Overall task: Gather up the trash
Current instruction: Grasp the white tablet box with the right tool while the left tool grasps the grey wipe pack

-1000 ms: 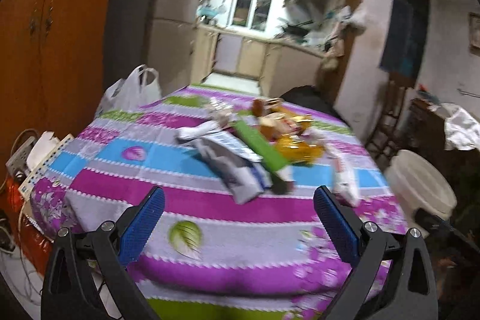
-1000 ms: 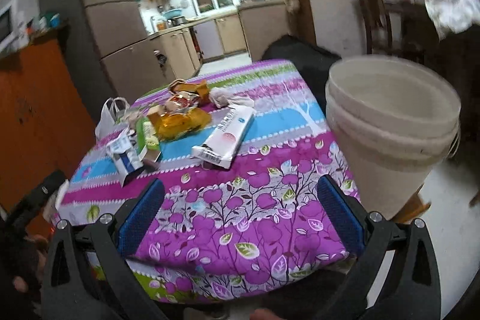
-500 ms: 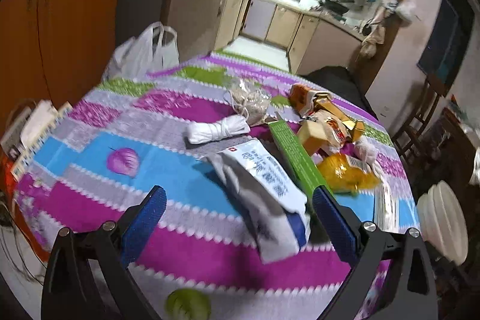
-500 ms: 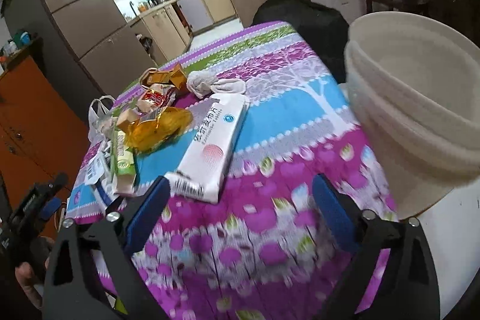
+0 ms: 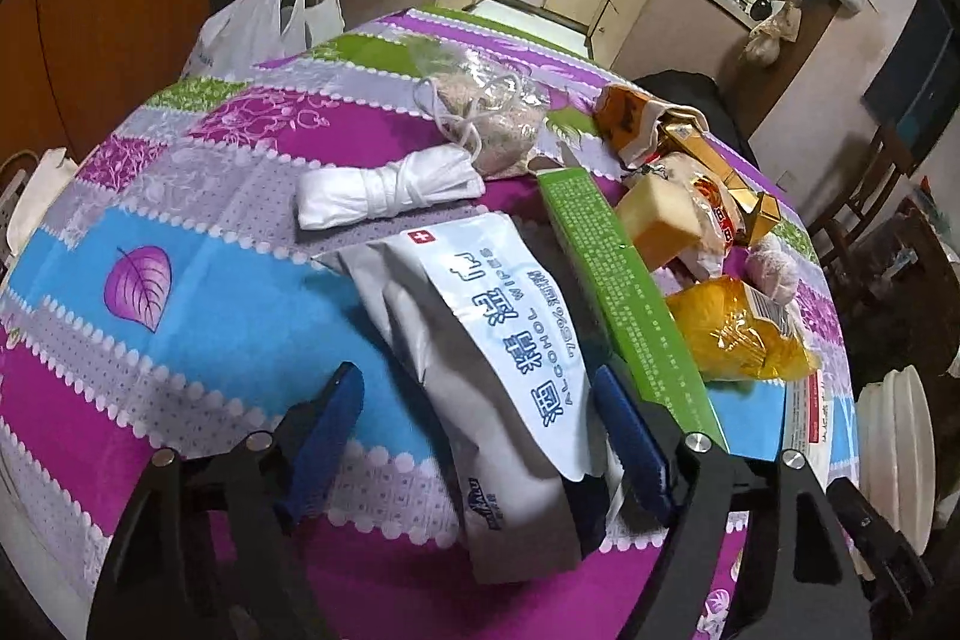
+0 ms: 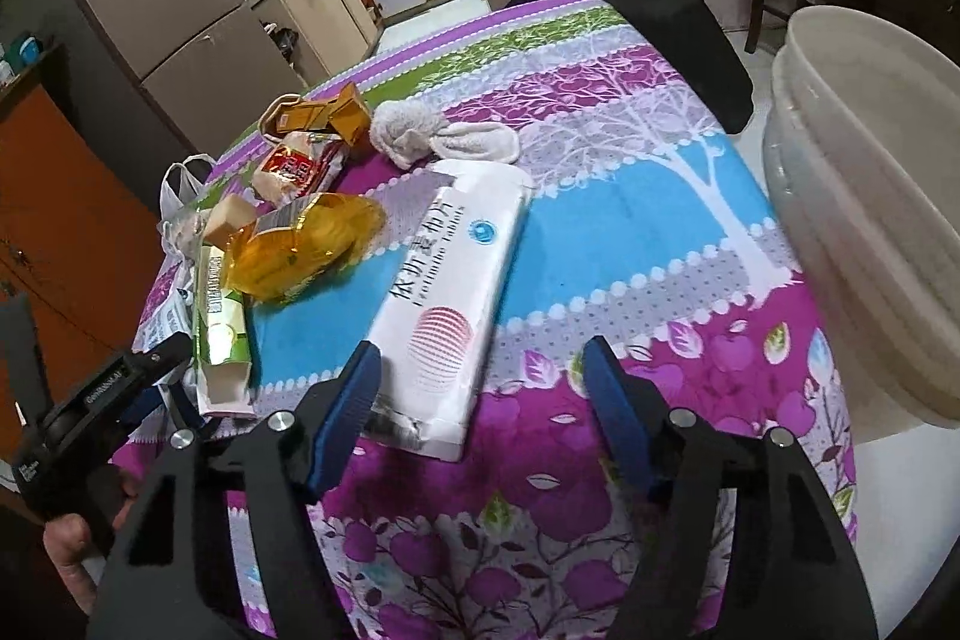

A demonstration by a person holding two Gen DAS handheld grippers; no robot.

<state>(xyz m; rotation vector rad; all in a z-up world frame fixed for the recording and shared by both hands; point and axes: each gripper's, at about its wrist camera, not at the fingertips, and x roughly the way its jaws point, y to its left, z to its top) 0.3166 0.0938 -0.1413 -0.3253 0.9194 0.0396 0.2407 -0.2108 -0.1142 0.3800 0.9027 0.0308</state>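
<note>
Right wrist: both grippers [image 6: 480,400] closing, nothing gripped, over the littered floral tablecloth [image 6: 630,196].

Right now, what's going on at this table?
A person is clearing trash off the table with tongs in each hand. The left tongs are closing around the alcohol wipes pack; the right tongs are closing around the white tablet box. Neither is gripped yet. A white bucket stands beside the table.
</note>
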